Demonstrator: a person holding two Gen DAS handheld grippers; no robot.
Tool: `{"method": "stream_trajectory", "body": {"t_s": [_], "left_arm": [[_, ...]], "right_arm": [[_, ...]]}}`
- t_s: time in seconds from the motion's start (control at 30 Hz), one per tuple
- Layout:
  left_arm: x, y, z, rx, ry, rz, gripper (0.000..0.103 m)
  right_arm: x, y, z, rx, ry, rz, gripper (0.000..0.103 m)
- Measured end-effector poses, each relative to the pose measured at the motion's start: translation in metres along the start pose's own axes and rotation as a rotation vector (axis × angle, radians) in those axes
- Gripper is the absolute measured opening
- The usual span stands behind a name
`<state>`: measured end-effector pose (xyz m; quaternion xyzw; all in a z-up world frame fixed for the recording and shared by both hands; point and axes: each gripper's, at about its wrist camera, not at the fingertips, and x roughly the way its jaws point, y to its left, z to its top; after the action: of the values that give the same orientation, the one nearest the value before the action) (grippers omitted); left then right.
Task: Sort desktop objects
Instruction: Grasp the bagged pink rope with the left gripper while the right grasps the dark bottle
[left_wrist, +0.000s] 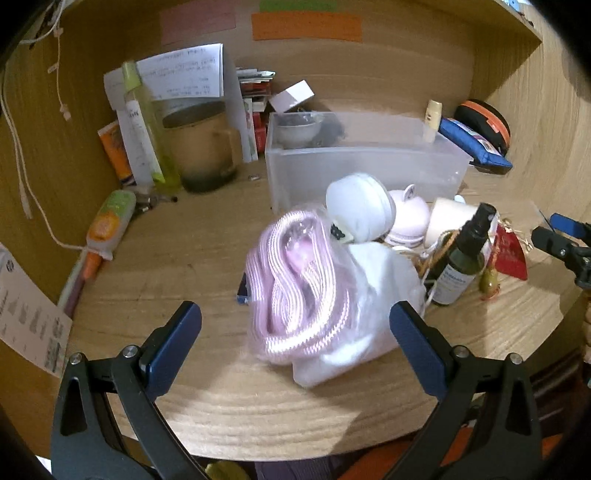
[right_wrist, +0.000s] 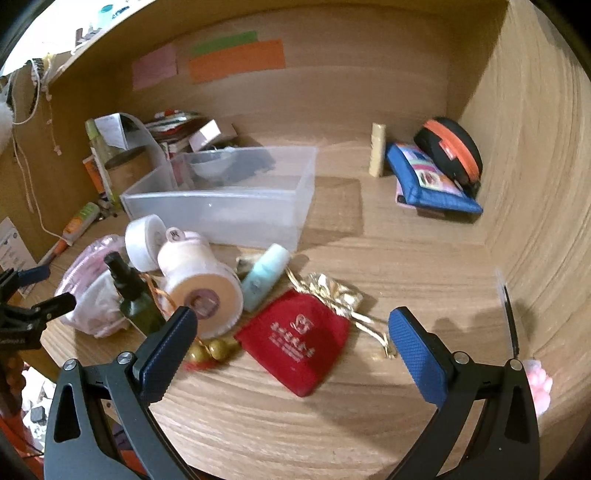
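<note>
Both grippers are hanging wide open over the wooden desk (right_wrist: 332, 417) and gripping nothing. Just ahead of the left gripper (left_wrist: 295, 325), between its spread fingers, a clear plastic bag of coiled pink cord (left_wrist: 299, 291) is lying against something white and soft; it is probably light, limp and slippery, so pinching a bunched fold near the coil looks safer than squeezing the whole bundle. Just ahead of the right gripper (right_wrist: 291, 332), a flat red fabric pouch (right_wrist: 299, 343) is lying on the desk, soft and thin, best taken at a raised edge. Beyond it are lying a crinkled gold drawstring bag (right_wrist: 332, 291) and a small pale-blue tube (right_wrist: 264, 277), with a dark green spray bottle (right_wrist: 133, 295), likely rigid and breakable, standing to the left. Farther off, a translucent plastic bin (right_wrist: 221, 210) is waiting, seemingly the destination.
</note>
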<state>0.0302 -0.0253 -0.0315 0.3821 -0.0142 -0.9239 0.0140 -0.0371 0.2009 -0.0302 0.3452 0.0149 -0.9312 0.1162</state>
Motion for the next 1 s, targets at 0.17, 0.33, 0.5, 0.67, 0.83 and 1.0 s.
{"method": "stream_trajectory", "body": {"t_s": [0.17, 0.33, 0.5, 0.67, 0.83, 1.0], "left_arm": [[0.0, 0.008, 0.005, -0.031, -0.01, 0.005, 0.103], [0.017, 0.021, 0.023, -0.087, 0.037, -0.064, 0.103], [0.046, 0.032, 0.031, -0.143, 0.116, -0.137, 0.103], [0.068, 0.042, 0.027, -0.208, 0.191, -0.219, 0.103], [0.073, 0.043, 0.025, -0.219, 0.199, -0.254, 0.103], [0.076, 0.043, 0.027, -0.208, 0.187, -0.264, 0.098]], "right_arm": [[0.0, -0.004, -0.003, 0.023, 0.015, 0.022, 0.103], [-0.006, 0.011, 0.003, 0.006, -0.014, 0.122, 0.103], [-0.013, 0.043, 0.013, -0.071, -0.064, 0.232, 0.102], [-0.008, 0.073, 0.019, -0.157, -0.071, 0.291, 0.085], [0.012, 0.095, 0.02, -0.213, -0.009, 0.33, 0.046], [0.022, 0.101, 0.021, -0.215, 0.023, 0.339, 0.026]]}}
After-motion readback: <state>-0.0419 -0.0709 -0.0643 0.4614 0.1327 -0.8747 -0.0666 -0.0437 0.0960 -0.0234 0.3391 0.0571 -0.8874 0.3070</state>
